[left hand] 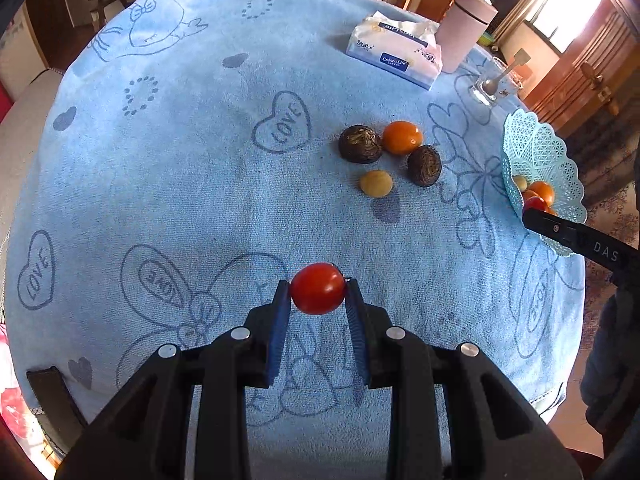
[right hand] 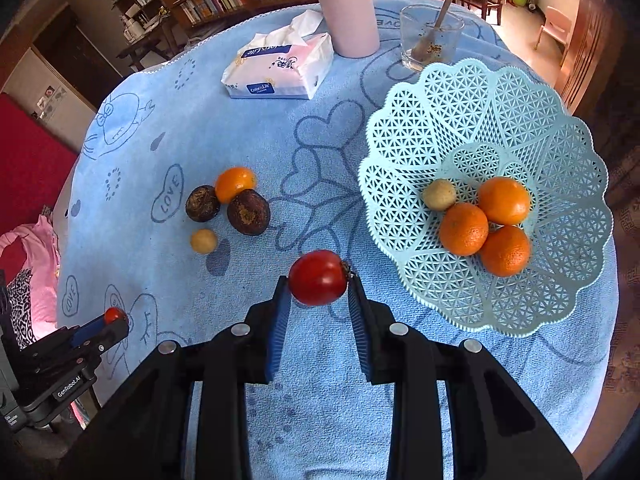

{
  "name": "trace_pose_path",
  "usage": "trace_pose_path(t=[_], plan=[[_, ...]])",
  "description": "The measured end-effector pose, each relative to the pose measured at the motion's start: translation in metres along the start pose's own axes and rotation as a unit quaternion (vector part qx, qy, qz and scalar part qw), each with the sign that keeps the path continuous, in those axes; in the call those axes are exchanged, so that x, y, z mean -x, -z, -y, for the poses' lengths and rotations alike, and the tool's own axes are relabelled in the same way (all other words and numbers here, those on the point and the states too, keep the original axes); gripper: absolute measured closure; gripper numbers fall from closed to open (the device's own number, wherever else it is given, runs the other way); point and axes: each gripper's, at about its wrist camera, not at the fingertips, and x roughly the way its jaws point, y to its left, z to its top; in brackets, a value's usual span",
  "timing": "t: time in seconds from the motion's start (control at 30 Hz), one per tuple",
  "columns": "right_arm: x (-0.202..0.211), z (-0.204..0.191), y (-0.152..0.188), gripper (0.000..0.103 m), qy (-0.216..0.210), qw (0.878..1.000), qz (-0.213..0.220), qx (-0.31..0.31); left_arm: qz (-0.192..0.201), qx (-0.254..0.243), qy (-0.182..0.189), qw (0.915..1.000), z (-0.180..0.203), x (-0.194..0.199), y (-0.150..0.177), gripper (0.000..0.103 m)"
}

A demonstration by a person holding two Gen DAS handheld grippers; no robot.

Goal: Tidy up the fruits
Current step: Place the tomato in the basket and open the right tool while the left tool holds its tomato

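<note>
One tissue pack (right hand: 280, 68), "Color&Life", cloth (left hand: 200, 184), "LOVE"

Black grippers (left hand: 318, 280), blue ribbed pads (left hand: 280, 328), silver rivets.

Daylight pours in from the blown-out bright window (left hand: 568, 4) at the upper right of my left wrist view, leaving the light blue terry cloth with printed hearts (left hand: 200, 184) evenly bright over my desk while the room corners fall dark. Small soft shadows sit under the fruits, such as the one below the small round yellow-tan fruit (left hand: 375, 184). Both fisheye views bend the bookshelves and cloth edge strongly at the rim, yet the centre stays sharp, without blur.
</note>
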Motion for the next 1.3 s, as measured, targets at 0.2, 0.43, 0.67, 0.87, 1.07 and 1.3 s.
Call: trace_pose_path(t=[0.2, 0.43, 0.67, 0.87, 1.07, 1.3], plan=[[0.020, 0.045, 0.001, 0.073, 0.019, 0.999, 0.018, -0.031, 0.004, -0.010, 0.004, 0.9999, 0.025, 0.000, 0.000, 0.074], [0.035, 0.093, -0.001, 0.073, 0.040, 0.997, 0.035, -0.061, 0.007, -0.016, 0.005, 0.9998, 0.049, 0.000, 0.003, 0.074], [0.049, 0.119, -0.012, 0.073, 0.056, 0.995, 0.057, -0.061, 0.011, -0.013, 0.005, 0.9998, 0.069, -0.001, 0.009, 0.074], [0.058, 0.138, -0.015, 0.063, 0.061, 0.993, 0.070, -0.069, 0.015, -0.008, 0.005, 0.9998, 0.082, 0.000, 0.013, 0.074], [0.065, 0.151, -0.005, 0.061, 0.057, 0.993, 0.069, -0.072, 0.020, -0.018, 0.009, 0.9996, 0.103, 0.000, 0.010, 0.074], [0.077, 0.164, 0.011, 0.061, 0.050, 0.994, 0.069, -0.073, 0.022, -0.046, 0.018, 0.9985, 0.137, -0.004, 0.004, 0.074]])
